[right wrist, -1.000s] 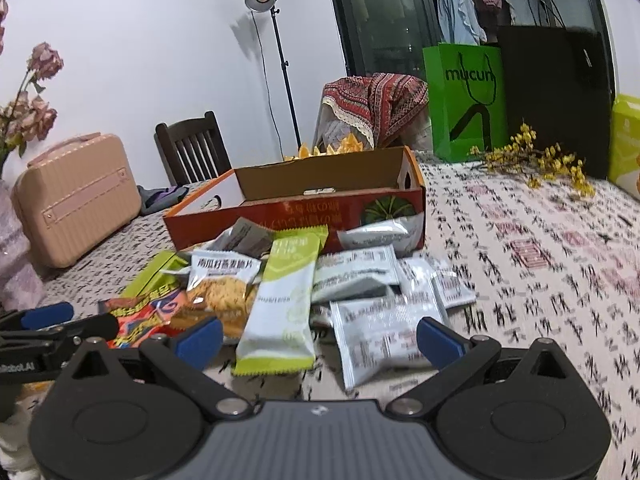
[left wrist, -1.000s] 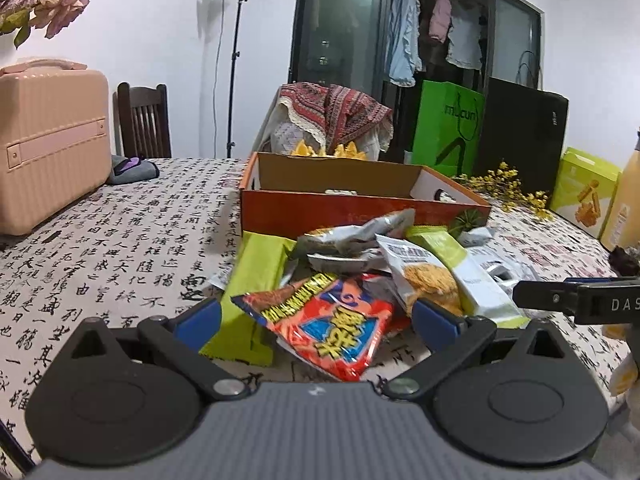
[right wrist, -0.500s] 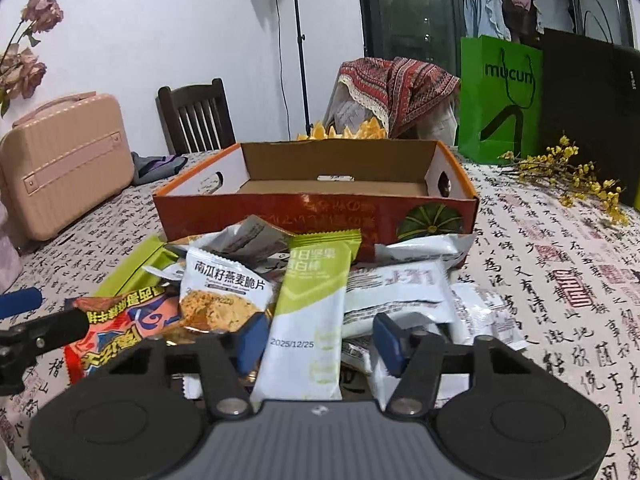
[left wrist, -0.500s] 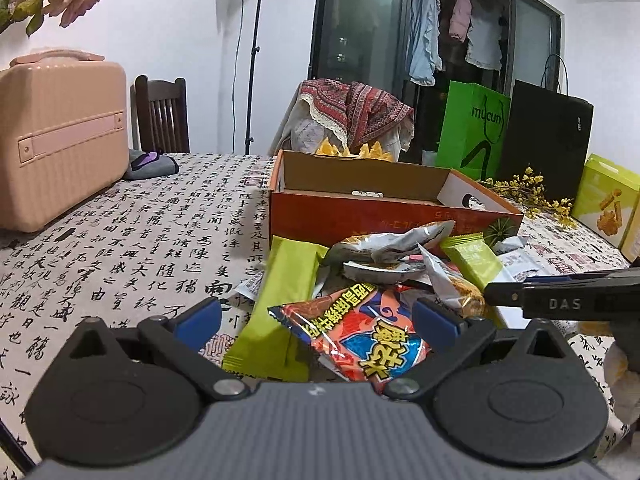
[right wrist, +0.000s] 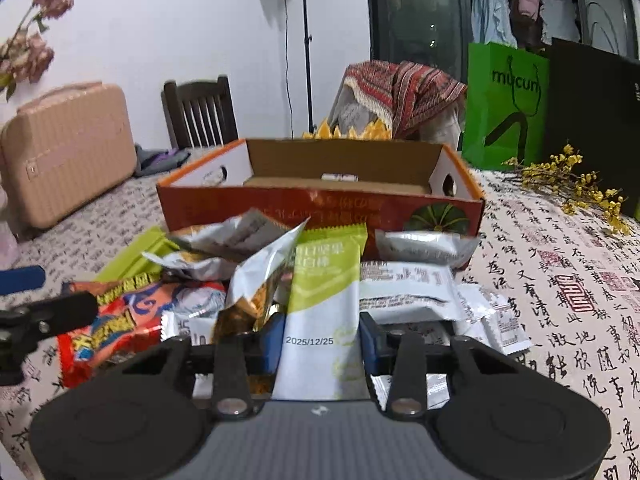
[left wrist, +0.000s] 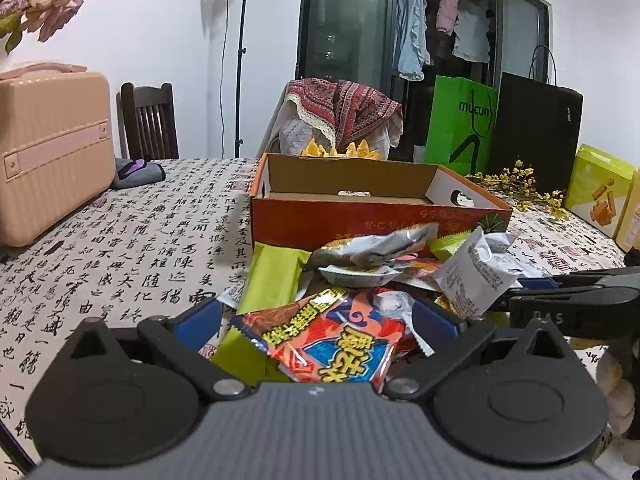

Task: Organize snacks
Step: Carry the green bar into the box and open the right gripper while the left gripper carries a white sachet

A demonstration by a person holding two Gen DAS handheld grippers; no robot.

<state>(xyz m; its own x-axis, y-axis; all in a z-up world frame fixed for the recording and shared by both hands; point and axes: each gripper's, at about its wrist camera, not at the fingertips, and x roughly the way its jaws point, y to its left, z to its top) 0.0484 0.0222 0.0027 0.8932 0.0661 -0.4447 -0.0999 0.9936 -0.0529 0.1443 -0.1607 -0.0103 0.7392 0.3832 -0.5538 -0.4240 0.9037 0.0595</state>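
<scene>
Here the worktop (right wrist: 560, 280) carried an open orange box (right wrist: 320, 208) with a heap of snack packets just in front of it. The right hand-held gripper (right wrist: 320, 344) had just closed on a green-white bar (right wrist: 320, 312) atop the heap, while the left hand-held gripper (left wrist: 316, 320) stood open around a red packet (left wrist: 328, 340).

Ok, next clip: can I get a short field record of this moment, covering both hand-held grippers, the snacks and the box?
right hand-held gripper: jaws have just closed on the green and white snack bar
left hand-held gripper: open, holding nothing, red snack packet between its fingers
snack pile: on the tablecloth, in front of the box
orange cardboard box: open; only one small pale item visible inside
stage: first pick under way
</scene>
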